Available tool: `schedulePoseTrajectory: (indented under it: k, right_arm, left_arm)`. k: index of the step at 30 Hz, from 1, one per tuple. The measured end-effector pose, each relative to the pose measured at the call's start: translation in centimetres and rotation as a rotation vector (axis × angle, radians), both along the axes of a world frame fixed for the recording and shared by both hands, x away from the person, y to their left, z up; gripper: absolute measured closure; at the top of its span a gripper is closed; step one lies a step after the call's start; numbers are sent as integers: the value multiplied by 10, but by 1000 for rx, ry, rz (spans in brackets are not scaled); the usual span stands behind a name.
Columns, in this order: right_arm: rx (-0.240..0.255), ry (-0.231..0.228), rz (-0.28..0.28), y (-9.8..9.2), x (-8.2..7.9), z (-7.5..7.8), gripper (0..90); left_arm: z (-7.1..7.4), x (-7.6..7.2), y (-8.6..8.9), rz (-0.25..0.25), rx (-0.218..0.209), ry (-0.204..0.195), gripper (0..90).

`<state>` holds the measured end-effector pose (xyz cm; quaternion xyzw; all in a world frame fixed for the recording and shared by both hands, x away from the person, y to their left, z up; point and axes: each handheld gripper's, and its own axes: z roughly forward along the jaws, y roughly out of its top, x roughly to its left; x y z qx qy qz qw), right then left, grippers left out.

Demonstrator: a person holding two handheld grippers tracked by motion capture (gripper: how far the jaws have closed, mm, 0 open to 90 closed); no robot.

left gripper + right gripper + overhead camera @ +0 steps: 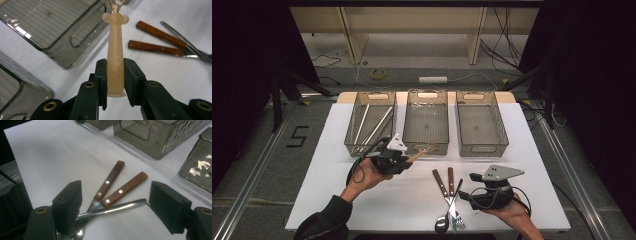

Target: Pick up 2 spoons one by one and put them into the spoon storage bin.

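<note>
On the white table [362,200], a person's left gripper [115,72] is clamped on the pale, rubbery handle of a small whisk [115,50], both black pads pressing its sides near the butt end. Seen from the high view, the whisk [418,155] is held above the table, just in front of the middle of three smoky plastic bins [427,142], its wire end pointing toward that bin's near wall. Two white sticks [371,125] lie in the left bin [354,145]; the right bin [482,145] stands beside the others. Near the table's front edge, the right gripper [115,210] rests with its jaws spread wide, nothing between the pads. Just beyond them lie two wooden-handled utensils [117,185] and a steel spoon [112,208], crossed in a loose pile.
</note>
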<state>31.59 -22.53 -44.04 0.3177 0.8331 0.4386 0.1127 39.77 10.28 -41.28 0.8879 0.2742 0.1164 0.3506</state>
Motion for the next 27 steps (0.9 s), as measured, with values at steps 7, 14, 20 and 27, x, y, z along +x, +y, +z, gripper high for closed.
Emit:
schedulePoseTrajectory:
  k: [7,14,20,27]
  right_arm:
    - [1,-1,-5,-1,0,0,278]
    - [3,1,-7,-1,1,0,278]
    - [7,1,-6,-2,1,0,279]
    - [8,1,-4,-2,0,0,279]
  left_arm:
    - [12,12,3,54,-53,-36,735]
    - [21,30,-3,95,-85,-46,734]
    - [24,46,-10,120,-109,-45,735]
    - [24,59,-15,150,-122,-43,734]
